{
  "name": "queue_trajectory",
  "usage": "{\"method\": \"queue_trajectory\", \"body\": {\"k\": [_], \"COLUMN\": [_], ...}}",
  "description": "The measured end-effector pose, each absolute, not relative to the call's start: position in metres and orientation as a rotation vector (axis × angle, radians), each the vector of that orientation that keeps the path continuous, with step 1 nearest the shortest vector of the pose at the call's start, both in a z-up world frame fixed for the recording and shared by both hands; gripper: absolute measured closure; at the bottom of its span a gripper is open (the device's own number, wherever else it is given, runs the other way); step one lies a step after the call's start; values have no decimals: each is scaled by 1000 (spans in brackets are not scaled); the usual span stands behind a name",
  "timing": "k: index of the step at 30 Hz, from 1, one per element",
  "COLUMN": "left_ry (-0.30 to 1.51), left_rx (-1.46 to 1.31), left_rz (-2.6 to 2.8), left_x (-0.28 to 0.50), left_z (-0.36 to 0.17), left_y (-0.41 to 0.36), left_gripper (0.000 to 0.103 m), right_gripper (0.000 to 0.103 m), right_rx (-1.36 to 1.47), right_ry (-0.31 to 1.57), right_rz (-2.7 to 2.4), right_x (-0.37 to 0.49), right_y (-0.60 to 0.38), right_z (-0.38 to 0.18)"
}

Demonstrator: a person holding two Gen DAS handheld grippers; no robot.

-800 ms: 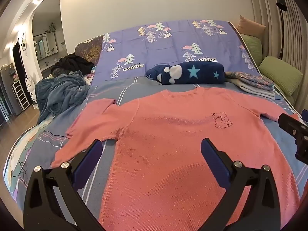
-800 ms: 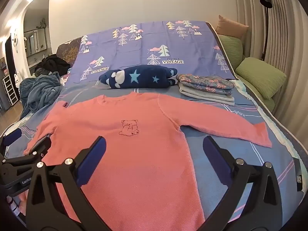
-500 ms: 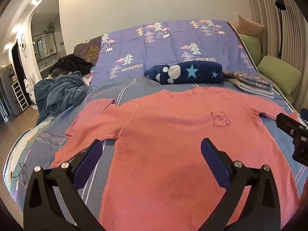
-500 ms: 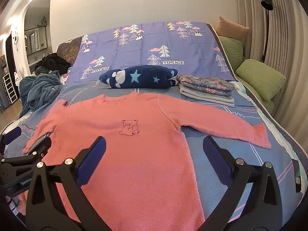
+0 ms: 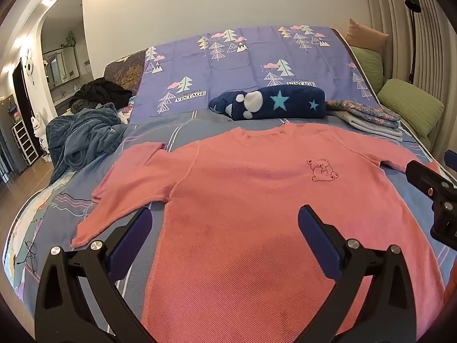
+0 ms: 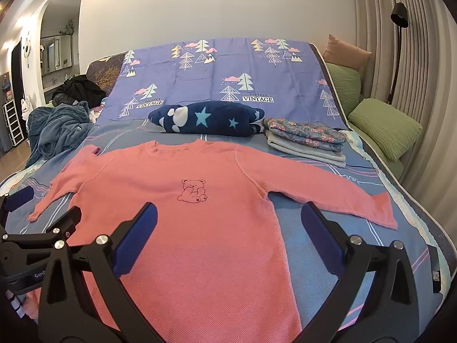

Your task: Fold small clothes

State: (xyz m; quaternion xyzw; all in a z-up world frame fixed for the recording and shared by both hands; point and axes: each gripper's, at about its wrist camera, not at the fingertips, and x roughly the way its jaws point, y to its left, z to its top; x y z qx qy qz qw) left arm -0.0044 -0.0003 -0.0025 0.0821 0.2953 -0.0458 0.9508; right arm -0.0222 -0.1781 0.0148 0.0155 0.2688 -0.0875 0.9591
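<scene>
A pink long-sleeved sweater [image 5: 257, 200] with a small bear outline on the chest lies flat, front up, on the bed, sleeves spread; it also shows in the right wrist view [image 6: 188, 228]. My left gripper [image 5: 224, 237] is open and empty, hovering over the sweater's lower left part. My right gripper [image 6: 228, 234] is open and empty over the lower right part, its right finger above bare sheet. The right gripper shows at the right edge of the left wrist view [image 5: 434, 188]. The left gripper shows at the left edge of the right wrist view [image 6: 37, 234].
A navy star-print plush roll [image 6: 205, 121] lies behind the sweater. A stack of folded clothes [image 6: 308, 141] sits at the back right. A crumpled blue blanket [image 5: 82, 137] and dark clothes [image 5: 100, 93] lie at the left. Green pillows [image 6: 385, 125] line the right side.
Both views have shifted slightly, with the sweater sitting a little lower and nearer in frame. Both grippers stay open; the sweater has not moved.
</scene>
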Motion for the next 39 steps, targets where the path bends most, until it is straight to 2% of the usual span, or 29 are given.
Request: {"method": "queue_trajectory", "body": {"k": [28,39], "left_ry": [623,631], "left_rx": [165,160], "left_rz": [-106,-95], "left_x": [-1,0], "left_z": [-12,-17], "left_y": [1,7], "left_gripper": [1,1], "right_gripper": [2,2], "right_rx": [48,106], "right_ry": [560,620], "right_rz": [-168,-102], "right_x": [-19,-15], "right_y": [-178,-173], "right_z": [13,4]}}
